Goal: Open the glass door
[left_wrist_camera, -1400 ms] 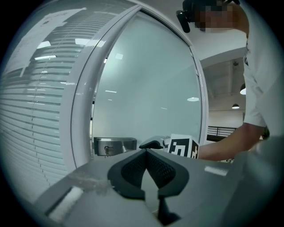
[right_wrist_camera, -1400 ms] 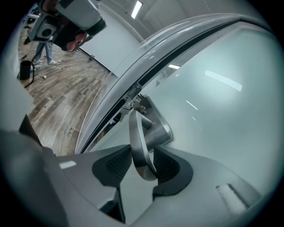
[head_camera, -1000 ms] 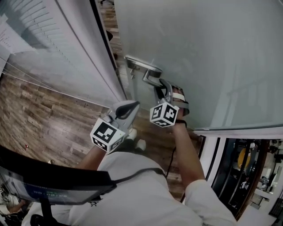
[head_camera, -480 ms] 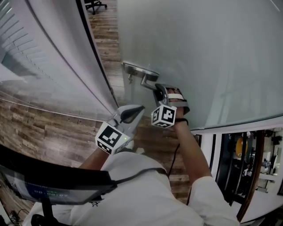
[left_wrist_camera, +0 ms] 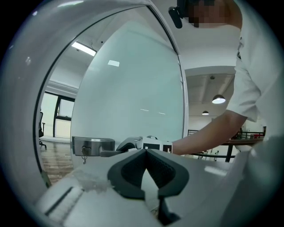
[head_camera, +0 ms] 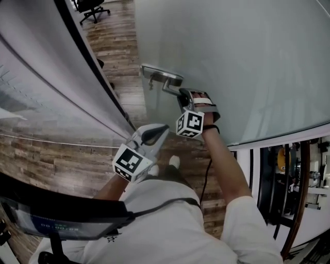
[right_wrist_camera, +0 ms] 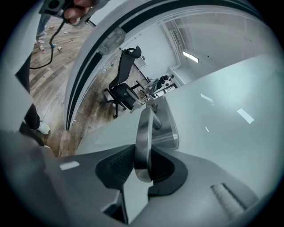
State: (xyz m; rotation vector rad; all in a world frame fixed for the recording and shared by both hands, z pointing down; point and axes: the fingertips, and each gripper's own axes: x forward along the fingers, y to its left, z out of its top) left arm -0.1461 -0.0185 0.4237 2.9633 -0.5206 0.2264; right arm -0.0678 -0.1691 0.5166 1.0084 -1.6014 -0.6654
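Observation:
The frosted glass door [head_camera: 247, 62] carries a steel lock plate [head_camera: 154, 73] with a lever handle [head_camera: 169, 86]. My right gripper [head_camera: 183, 95] is at the lever's free end. In the right gripper view the lever [right_wrist_camera: 143, 128] runs between the jaws of that gripper [right_wrist_camera: 143, 170], which are closing with both pads against it. My left gripper [head_camera: 164, 127] hangs lower left of the handle, shut and empty. In the left gripper view its tips [left_wrist_camera: 145, 151] meet, with the lock plate [left_wrist_camera: 91, 145] ahead.
A dark door frame [head_camera: 85, 56] and a glass wall with blinds stand to the left. Between them and the door edge, wood floor shows. An office chair [head_camera: 87, 7] stands beyond the gap. The person's shoe [head_camera: 174, 161] is below the handle.
The gap between the door's edge and the frame has widened, showing more floor and the chair. Both grippers have shifted along with the door; the right stays at the lever.

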